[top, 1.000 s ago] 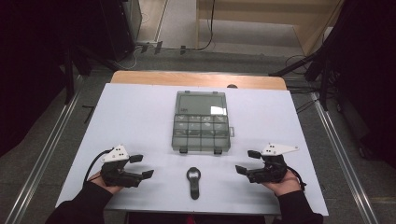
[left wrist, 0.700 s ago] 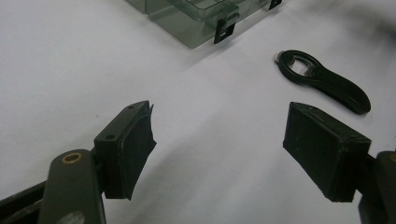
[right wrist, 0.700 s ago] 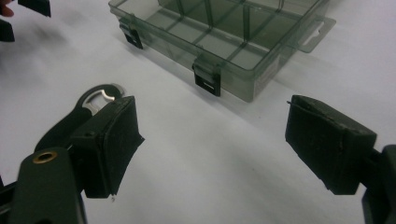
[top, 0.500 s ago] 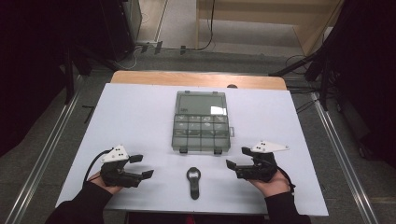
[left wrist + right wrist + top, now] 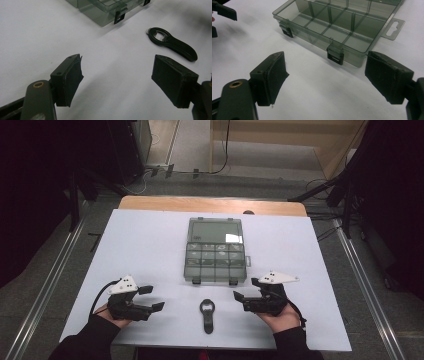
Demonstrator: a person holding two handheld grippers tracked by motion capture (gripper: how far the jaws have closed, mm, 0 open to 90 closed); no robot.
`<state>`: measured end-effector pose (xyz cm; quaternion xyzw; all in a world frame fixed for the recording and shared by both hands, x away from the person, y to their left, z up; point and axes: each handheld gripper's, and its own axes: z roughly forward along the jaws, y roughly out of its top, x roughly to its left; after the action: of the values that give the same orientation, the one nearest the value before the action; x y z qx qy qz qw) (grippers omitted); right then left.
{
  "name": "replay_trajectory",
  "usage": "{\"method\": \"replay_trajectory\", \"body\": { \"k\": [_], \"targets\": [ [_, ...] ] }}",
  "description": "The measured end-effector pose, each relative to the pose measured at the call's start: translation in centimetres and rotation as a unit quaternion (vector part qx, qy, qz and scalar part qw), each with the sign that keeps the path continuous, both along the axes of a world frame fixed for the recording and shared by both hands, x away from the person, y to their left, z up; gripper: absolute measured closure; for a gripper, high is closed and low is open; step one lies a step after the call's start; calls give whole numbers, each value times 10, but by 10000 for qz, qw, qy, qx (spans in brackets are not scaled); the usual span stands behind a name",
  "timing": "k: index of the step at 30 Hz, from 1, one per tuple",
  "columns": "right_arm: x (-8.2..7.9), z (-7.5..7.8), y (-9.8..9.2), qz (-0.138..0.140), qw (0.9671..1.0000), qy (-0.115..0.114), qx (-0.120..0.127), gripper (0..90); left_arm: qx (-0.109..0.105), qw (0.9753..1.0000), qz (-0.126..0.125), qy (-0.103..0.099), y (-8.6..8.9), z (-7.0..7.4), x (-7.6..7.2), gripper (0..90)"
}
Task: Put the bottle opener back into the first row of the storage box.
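White tabletop (image 5: 150,245), grey floor (image 5: 45,270), dark room, both hand-held grippers wide, empty.

opener (image 5: 207,314) before box (image 5: 215,251), apparently apart

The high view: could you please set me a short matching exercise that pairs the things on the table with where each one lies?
Things:
1. compartment box
2. bottle opener
3. left gripper
4. right gripper

Places:
A. near edge, between the two grippers
B. near left part of the table
C. middle of the table, latches toward the person
D. near right part of the table

Pairs: 1-C, 2-A, 3-B, 4-D
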<state>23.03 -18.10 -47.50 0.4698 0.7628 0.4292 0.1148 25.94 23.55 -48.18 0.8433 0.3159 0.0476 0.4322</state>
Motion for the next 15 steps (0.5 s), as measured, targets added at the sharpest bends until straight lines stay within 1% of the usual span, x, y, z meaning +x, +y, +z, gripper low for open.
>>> {"method": "replay_trajectory", "body": {
  "k": [3,6,9,13,15],
  "targets": [
    [1,0,7,-34,10000,26,44,186,5,10000,-11,2,0,0,0,239],
    [1,0,10,-47,10000,43,60,187,5,10000,-14,-2,0,0,0,239],
    [2,-1,19,-47,10000,40,2,191,-6,10000,-17,-2,0,0,0,239],
    [3,-2,26,-26,10000,58,26,192,-7,10000,-38,7,0,0,0,239],
    [4,-2,32,-24,10000,60,-7,195,-13,10000,-39,5,0,0,0,239]
  ]
}}
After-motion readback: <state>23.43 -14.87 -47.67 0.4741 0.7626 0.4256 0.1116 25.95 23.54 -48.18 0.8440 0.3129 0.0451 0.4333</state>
